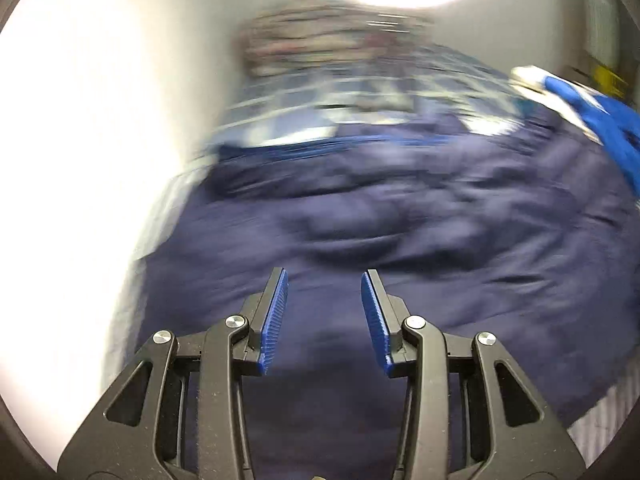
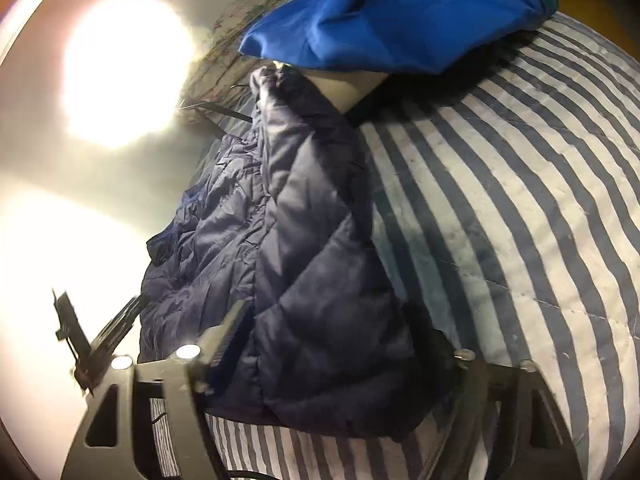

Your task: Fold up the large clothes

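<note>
The left wrist view is smeared by motion blur, and glare washes out the wall beside the navy quilted jacket [image 2: 304, 264]. The jacket lies on the striped bedcover [image 2: 520, 200], a blue garment [image 2: 400, 20] beyond its far end. The left gripper [image 1: 324, 280] stands partly open and empty above the jacket. The right gripper [image 2: 340, 360] straddles the jacket's near edge; its right finger is hidden, so its grip cannot be told.
</note>
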`<act>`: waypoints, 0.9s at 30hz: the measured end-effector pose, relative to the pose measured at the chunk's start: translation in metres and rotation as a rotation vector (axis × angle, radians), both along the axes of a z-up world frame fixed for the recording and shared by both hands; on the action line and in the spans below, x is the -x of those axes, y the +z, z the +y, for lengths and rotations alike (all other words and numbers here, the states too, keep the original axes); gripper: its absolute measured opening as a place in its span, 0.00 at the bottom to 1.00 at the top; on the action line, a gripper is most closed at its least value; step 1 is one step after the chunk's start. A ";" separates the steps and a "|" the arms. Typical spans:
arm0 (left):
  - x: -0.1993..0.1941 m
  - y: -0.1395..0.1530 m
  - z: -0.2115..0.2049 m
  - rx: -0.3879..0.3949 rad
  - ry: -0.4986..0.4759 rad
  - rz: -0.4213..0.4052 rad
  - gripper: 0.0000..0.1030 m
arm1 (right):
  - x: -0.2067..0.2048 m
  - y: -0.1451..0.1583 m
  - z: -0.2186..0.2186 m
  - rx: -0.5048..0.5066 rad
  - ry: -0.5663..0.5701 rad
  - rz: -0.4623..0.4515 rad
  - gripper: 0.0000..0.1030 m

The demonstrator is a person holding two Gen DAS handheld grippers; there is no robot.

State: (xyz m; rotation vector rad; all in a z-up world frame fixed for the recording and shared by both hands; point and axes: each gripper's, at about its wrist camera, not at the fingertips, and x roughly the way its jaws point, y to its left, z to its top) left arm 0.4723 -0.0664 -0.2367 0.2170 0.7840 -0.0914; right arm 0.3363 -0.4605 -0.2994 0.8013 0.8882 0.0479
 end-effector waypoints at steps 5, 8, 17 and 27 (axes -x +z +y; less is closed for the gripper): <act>-0.021 -0.039 0.088 -0.057 0.238 0.097 0.39 | -0.004 0.001 0.007 0.028 -0.013 0.017 0.19; -0.026 -0.059 0.107 -0.046 0.275 0.153 0.42 | -0.003 0.014 0.015 0.105 -0.010 0.001 0.13; 0.013 0.003 0.048 0.129 0.113 0.047 0.41 | -0.009 0.071 0.058 0.352 0.063 -0.072 0.11; 0.004 -0.051 -0.073 0.201 -0.157 0.247 0.41 | -0.012 0.108 0.092 0.469 0.119 -0.129 0.10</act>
